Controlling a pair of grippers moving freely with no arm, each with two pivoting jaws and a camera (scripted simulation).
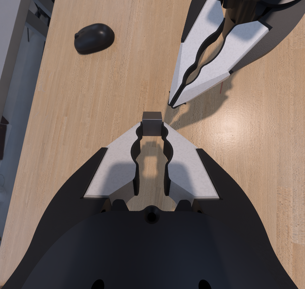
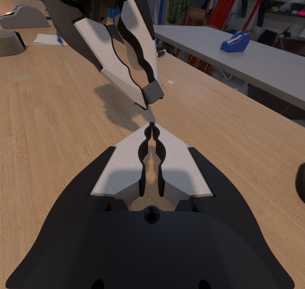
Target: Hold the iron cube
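Observation:
The iron cube [image 1: 151, 124] is a small dark grey metal block. My left gripper [image 1: 151, 126] is shut on it at the fingertips and holds it a little above the wooden table [image 1: 99, 99]. In the right wrist view the cube [image 2: 152, 91] sits between the left gripper's white fingers [image 2: 115, 61], raised off the table with a shadow below. My right gripper [image 2: 151, 123] is shut and empty, its tips close to the cube. In the left wrist view the right gripper [image 1: 171, 104] points down at the table just right of and beyond the cube.
A black computer mouse [image 1: 94, 38] lies on the table at the far left. In the right wrist view a notepad with a blue pen [image 2: 49, 39] and grey tape dispensers [image 2: 23, 16] lie at the back left. A blue tape dispenser [image 2: 235, 42] stands on a grey table [image 2: 198, 38].

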